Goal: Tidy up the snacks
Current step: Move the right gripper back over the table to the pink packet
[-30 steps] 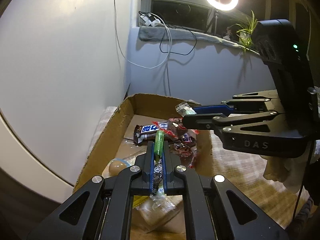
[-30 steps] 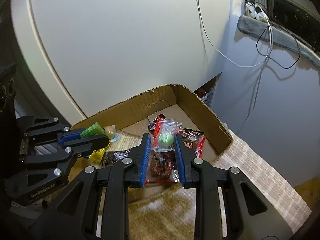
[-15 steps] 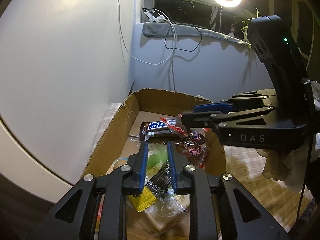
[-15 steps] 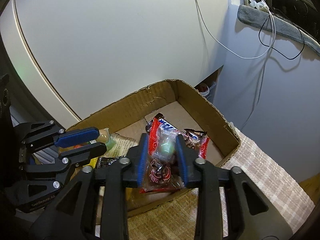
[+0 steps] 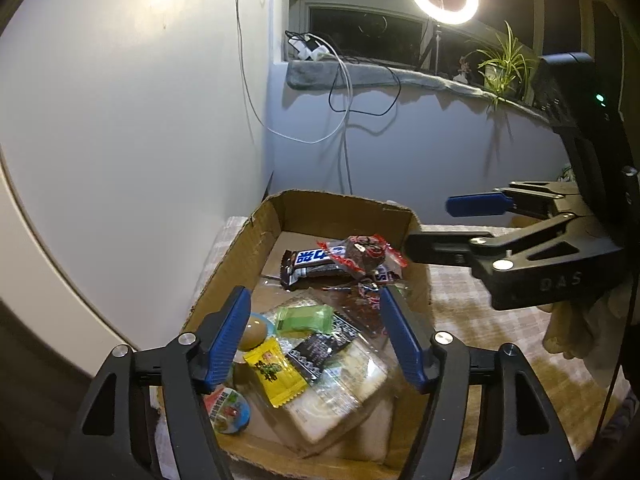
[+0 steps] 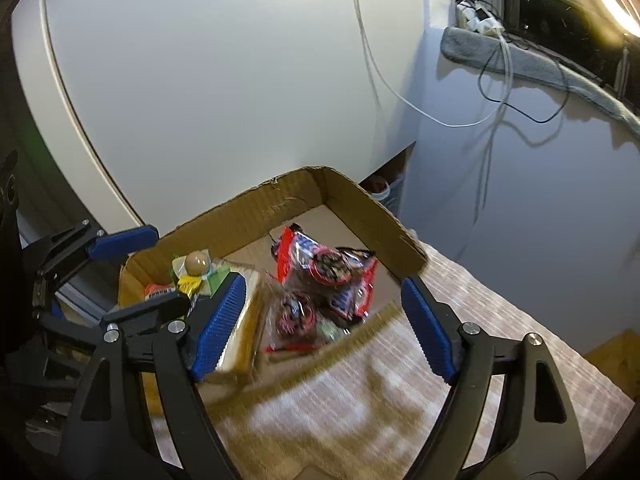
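Left wrist view first: one second ago my left tongs [image 5: 316,336] were clenched on a green candy [image 5: 306,319]; now their jaws are opening and nothing is between the pads. The green candy lies free in the cardboard box [image 5: 224,276], on top of a clear bread packet [image 5: 340,396], with a yellow sachet [image 5: 274,372] and a black packet [image 5: 320,350] just beside it. A brown egg [image 5: 252,330] is partly hidden behind the left blue pad.

In the right wrist view, my right tongs [image 6: 320,328] were closed on a clear bag with a green ball one second ago. Now the jaws are opening and they hold nothing. The red wrappers [image 6: 324,276] lie in the far half of the box, on a dark chocolate bar [image 5: 310,264]. I cannot find the green ball for sure; a pale green spot near the box's near wall is too blurred to name.

The checked cloth [image 6: 360,412] on the bench and the near wall of the box are smeared by motion in this view. The lower end of the box is cut off by the tongs in both views.
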Demonstrator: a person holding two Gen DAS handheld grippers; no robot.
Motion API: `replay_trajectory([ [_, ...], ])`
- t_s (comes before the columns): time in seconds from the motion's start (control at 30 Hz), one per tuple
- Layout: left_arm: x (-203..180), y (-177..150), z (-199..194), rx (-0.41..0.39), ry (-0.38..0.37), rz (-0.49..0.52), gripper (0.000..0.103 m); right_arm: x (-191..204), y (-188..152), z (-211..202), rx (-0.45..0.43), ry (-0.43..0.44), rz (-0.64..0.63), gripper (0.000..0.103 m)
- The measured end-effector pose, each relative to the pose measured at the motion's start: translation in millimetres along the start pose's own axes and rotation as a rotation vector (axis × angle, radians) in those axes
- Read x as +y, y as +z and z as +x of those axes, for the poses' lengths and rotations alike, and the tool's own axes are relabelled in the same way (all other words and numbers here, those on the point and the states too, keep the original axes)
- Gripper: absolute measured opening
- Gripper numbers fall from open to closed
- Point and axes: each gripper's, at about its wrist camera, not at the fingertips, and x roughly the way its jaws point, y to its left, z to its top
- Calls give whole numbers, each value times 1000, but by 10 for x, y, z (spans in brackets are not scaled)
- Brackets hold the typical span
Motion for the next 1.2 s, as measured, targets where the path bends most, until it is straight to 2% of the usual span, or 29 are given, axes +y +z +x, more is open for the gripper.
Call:
replay_trajectory([
  [0.17, -110, -39, -132, -21, -10, 11, 67, -66, -197, -332, -25, -25, 28, 83],
  [0.33, -223, -124, -293, -45, -21, 17, 67, -189, -546, -741, -54, -68, 77, 83],
  [0.47, -321, -247, -405, -49, -44, 19, 67, -363, -960, -1069, -61, -144, 133, 83],
  [0.63, -435, -391, -515, -50, -75, 3, 67, -665, -1546, -1328, -24, -211, 257, 83],
  [0.83, -534, -539, -549, -28, -86, 16, 67, -1040, -2121, -1419, 47, -259, 418, 82],
  [0.97, -554, -589, -560, -19, -89, 15, 67, -1227, -2282, -1375, 72, -271, 500, 75],
  [1.1, -530, -610, -574, -20, -87, 4, 67, -1427, -2333, -1230, 96, -239, 575, 66],
  [1.2, -495, -627, -602, -24, -86, -5, 67, -1512, -2339, -1130, 111, -276, 589, 60],
])
